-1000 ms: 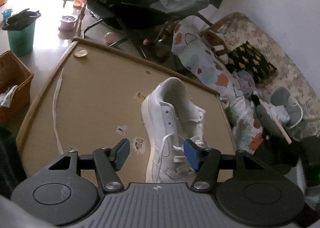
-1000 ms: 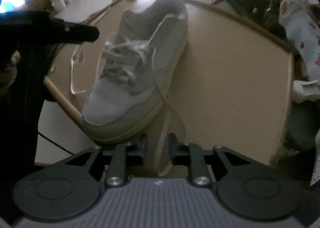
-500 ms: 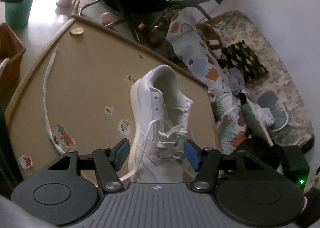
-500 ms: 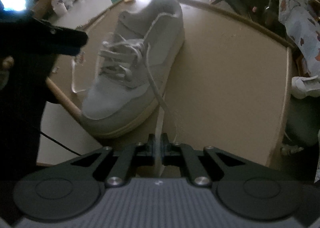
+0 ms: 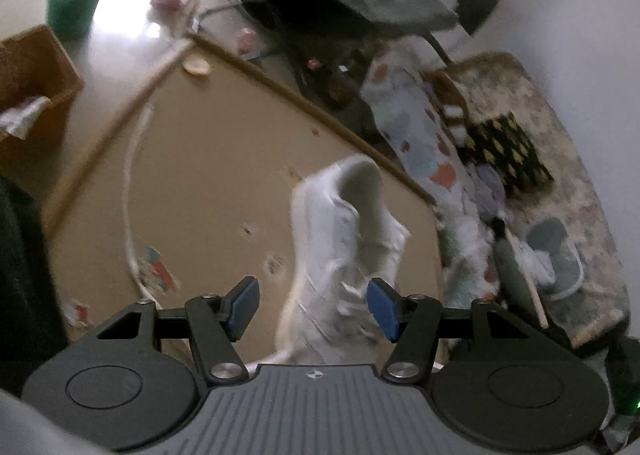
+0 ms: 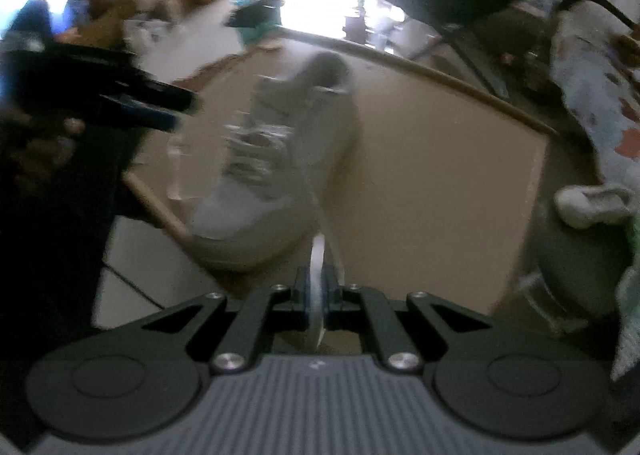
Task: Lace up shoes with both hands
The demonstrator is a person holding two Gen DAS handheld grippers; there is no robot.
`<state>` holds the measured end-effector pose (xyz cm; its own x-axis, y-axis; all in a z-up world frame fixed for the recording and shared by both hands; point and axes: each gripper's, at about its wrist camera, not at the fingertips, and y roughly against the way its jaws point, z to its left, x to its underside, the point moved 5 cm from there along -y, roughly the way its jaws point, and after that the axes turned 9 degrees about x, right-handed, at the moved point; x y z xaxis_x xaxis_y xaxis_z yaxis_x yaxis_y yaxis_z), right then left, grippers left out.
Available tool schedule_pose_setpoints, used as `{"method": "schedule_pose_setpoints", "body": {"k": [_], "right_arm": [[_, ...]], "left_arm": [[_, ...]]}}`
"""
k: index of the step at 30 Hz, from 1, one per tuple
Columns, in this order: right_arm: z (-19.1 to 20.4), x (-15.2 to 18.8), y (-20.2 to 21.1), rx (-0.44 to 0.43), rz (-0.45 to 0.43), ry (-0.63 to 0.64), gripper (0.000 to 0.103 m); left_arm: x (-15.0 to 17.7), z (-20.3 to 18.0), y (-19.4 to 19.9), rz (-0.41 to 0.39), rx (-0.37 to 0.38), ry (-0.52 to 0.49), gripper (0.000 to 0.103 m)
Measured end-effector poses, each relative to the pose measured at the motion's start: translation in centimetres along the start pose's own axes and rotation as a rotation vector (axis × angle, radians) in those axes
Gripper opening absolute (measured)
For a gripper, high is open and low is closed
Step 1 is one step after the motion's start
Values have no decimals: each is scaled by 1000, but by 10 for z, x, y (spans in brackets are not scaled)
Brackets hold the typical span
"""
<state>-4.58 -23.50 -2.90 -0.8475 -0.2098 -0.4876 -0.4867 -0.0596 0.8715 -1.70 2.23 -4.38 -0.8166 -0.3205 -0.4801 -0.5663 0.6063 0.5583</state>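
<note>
Pinching a flat white shoelace [image 6: 318, 287] between closed right gripper [image 6: 317, 291] fingertips; hovering with left gripper [image 5: 311, 305] spread open, nothing held. Just ahead, resting on the tan table [image 5: 208, 175]: white sneaker [image 5: 344, 239], blurred. Farther left, lying loose: second lace [image 5: 130, 191].

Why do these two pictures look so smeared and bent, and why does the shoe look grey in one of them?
Left wrist view: motion blur smears the white shoe and the table; the fisheye lens bends the edges. Right wrist view: blurrier, and bright window glare behind leaves the shoe backlit and grey; only the lace pinched in the right gripper looks fairly sharp.
</note>
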Motion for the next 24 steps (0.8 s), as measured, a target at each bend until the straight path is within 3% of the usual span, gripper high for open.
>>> {"method": "schedule_pose_setpoints", "body": {"k": [5,10,13,18,19,21,24], "right_arm": [[-18,1,-20,92,11,-81,7],[-18,2,-25,69,-3,-128,10],[-19,2,-29,55,-12,-157,11],[-21,3,-34,32,-27,-208,19],[-26,4,-34,26,-30,-242,19],[-35,7,-33,13,-36,-309,20],[-49,11,-32,1,-41,-401,20]], "left_arm": [[-24,15,6,-65,-161,-65,61],[-47,29,-5,-116,-373,-146,61],[-57,37,-18,-114,-457,-188,61],[-67,45,-35,-76,-493,-178,57],[-69,48,-39,-67,-498,-171,46],[-68,56,-42,-47,-512,-146,34],[-67,74,-44,-58,-527,-123,25]]}}
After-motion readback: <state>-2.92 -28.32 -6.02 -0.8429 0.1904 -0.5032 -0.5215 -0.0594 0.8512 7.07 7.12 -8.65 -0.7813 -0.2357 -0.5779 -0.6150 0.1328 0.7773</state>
